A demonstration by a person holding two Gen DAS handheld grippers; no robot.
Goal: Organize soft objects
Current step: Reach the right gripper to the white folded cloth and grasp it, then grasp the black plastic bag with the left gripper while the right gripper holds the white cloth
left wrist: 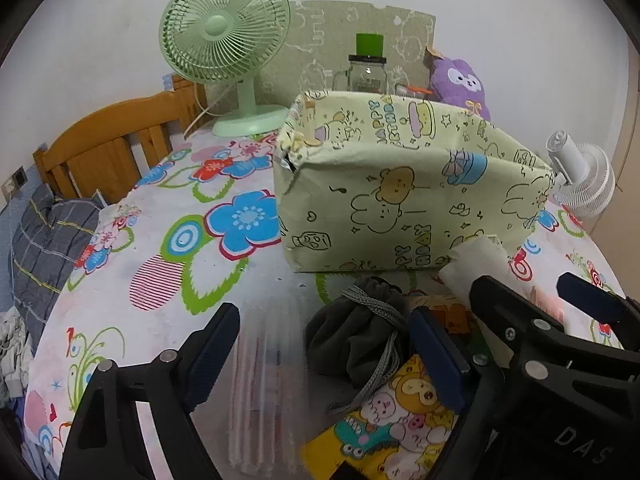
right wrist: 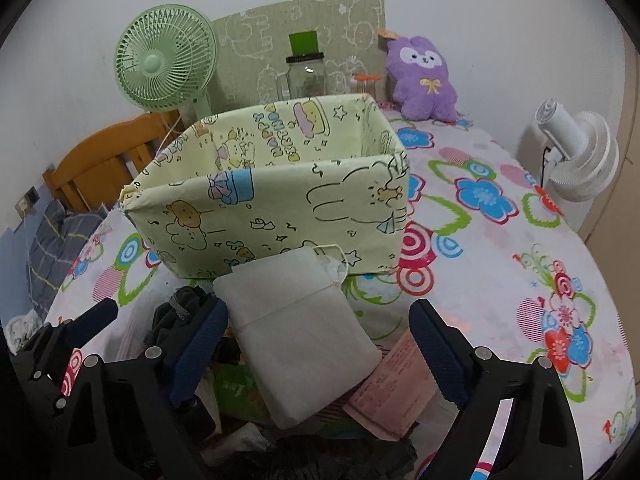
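A pale yellow cartoon-print fabric bin (left wrist: 404, 188) stands open on the flowered table; it also shows in the right wrist view (right wrist: 276, 208). In front of it lies a pile: a dark grey drawstring pouch (left wrist: 356, 336), a clear bag of straws (left wrist: 264, 400), a yellow cartoon pack (left wrist: 396, 420), a white tissue pack (right wrist: 300, 332) and a pink packet (right wrist: 396, 388). My left gripper (left wrist: 324, 348) is open, its jaws either side of the straws and the pouch. My right gripper (right wrist: 320, 344) is open around the white tissue pack, not clamped on it.
A green desk fan (left wrist: 228, 52), a glass jar with a green lid (left wrist: 366, 68) and a purple plush toy (right wrist: 424, 76) stand behind the bin. A white fan (right wrist: 576, 156) is at the right edge. A wooden bed frame (left wrist: 104, 148) and grey bedding lie to the left.
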